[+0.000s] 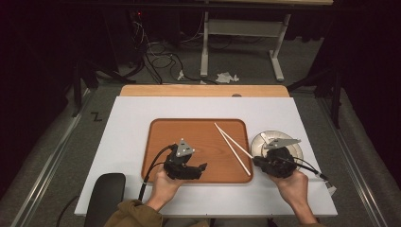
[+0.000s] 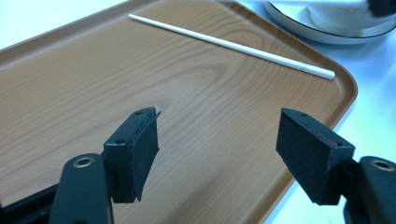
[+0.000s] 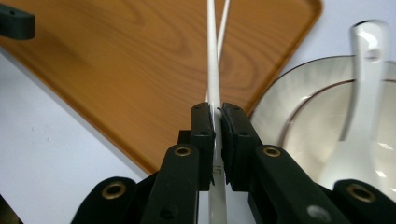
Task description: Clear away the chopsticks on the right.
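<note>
White plastic chopsticks point(image 1: 232, 146), two thin sticks crossed in a narrow V, lie at the right of the frame in the high view, on the right side of a shallow wood-grain brown tray point(image 1: 161, 130). The right gripper point(image 3: 217, 122) has its black jaws pressed together on the near end of one stick, which runs up the middle of the right gripper view with the second stick slanting behind it. The left gripper point(image 2: 217, 140) hangs over the lower middle of the tray, jaws wide apart and holding nothing.

To place the held stick well, I would keep it low and level, bring it parallel to its partner, and part the jaws only once it rests flat, so it does not roll. The grip is near the end, so a quick swing could let the stick pivot.

Just right of the tray stands a pale round plate point(image 3: 299, 88) with a dark rim line, carrying a white spoon point(image 3: 364, 79). Everything rests on a white sheet point(image 1: 127, 113) over a wooden table point(image 1: 203, 90). Grey floor, loose cables and a pale desk frame point(image 1: 204, 47) fill the dim upper frame.
</note>
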`<state>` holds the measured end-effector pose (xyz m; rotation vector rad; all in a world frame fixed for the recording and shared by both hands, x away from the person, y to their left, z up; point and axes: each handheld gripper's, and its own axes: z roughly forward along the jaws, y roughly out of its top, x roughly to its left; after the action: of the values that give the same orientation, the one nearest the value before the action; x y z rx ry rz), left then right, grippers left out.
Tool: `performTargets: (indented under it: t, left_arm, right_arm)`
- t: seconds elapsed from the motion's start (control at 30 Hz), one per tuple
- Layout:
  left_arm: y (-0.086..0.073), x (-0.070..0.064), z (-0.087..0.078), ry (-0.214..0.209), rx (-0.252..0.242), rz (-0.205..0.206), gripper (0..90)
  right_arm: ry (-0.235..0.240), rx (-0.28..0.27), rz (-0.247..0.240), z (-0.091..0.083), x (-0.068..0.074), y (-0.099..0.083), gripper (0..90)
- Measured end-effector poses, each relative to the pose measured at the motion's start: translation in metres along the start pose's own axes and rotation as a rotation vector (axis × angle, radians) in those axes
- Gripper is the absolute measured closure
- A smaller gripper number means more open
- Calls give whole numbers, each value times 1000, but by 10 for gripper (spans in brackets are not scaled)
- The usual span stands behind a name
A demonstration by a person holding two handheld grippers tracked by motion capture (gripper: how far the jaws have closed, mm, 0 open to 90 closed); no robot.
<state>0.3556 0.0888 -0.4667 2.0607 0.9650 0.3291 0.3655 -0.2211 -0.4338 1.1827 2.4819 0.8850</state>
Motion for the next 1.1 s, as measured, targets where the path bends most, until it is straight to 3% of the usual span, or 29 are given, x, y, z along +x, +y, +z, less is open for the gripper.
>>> performTargets:
  t: [0.33, 0.53, 0.73, 1.1]
  left_arm:
    - [-1, 0, 0, 5, 4, 4, 298]
    - [-1, -1, -2, 13, 2, 0, 298]
    - [-4, -4, -7, 15, -3, 10, 298]
    - [-14, 1, -15, 52, -6, -25, 299]
  right_arm:
    - [-12, 91, -10, 28, 23, 2, 847]
    - [-26, 97, -9, 37, 25, 1, 845]
    - [-34, 111, -40, 50, 27, 5, 842]
    - [-32, 122, -94, 66, 26, 16, 840]
